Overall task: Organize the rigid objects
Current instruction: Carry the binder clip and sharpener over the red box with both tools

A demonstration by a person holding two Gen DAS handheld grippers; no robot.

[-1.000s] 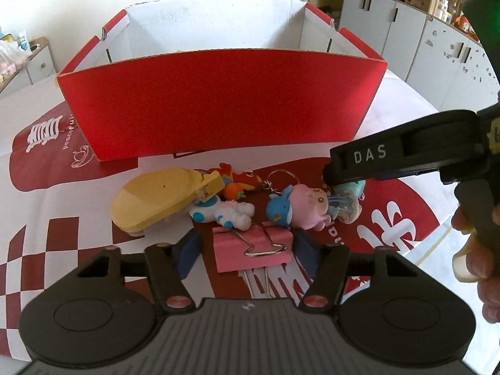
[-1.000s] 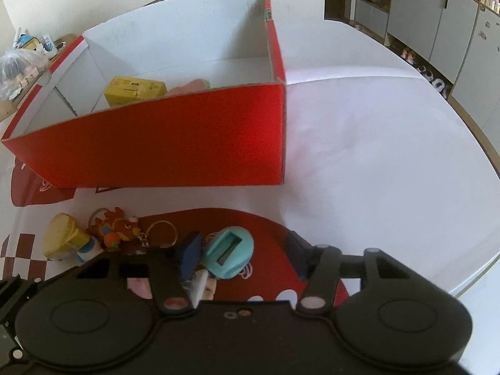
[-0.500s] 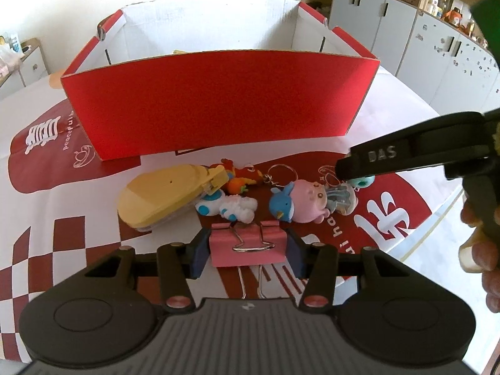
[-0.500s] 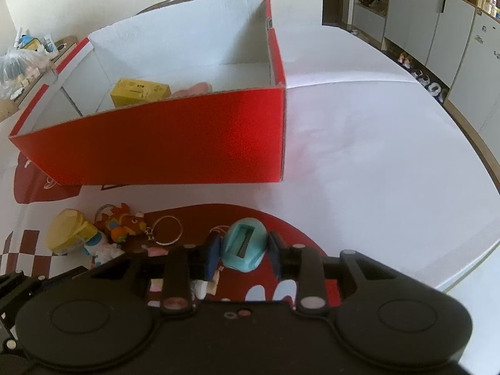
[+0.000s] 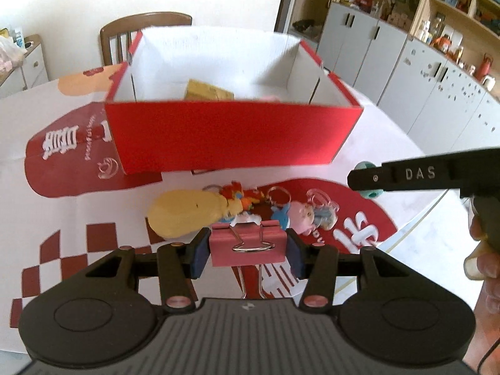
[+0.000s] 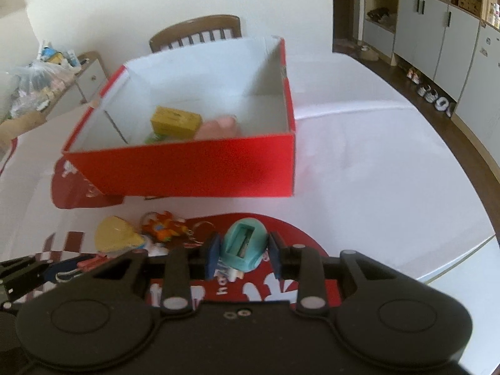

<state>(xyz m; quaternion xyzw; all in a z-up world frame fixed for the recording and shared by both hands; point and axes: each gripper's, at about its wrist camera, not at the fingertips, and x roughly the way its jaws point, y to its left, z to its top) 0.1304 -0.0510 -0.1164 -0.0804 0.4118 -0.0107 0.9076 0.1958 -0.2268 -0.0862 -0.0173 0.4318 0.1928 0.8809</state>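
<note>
The left gripper (image 5: 247,247) has its blue pads pressed on both ends of a pink binder clip (image 5: 247,245), partly closed around it, the clip's wire handles hanging down toward six o'clock. The right gripper (image 6: 242,250) is clamped narrower on a small teal pencil sharpener (image 6: 243,246), blade slot facing up; in the left view that gripper reaches in from three o'clock. Both pieces appear lifted clear of the table (image 6: 359,162). Just past the clip, around twelve o'clock, a heap waits on the cloth: a yellow stapler (image 5: 187,215), an orange keychain toy (image 5: 237,192), a pink pig figure (image 5: 301,217) and a clear charm (image 5: 322,209). Farther out at twelve o'clock stands the red box (image 5: 231,134), open-topped with white dividers, a yellow carton (image 6: 175,120) and something pink already inside. The step in hand looks like carrying two picked items to the box. Next, each hand needs to travel up and over the near red wall, pick a compartment, and only then let go.
</note>
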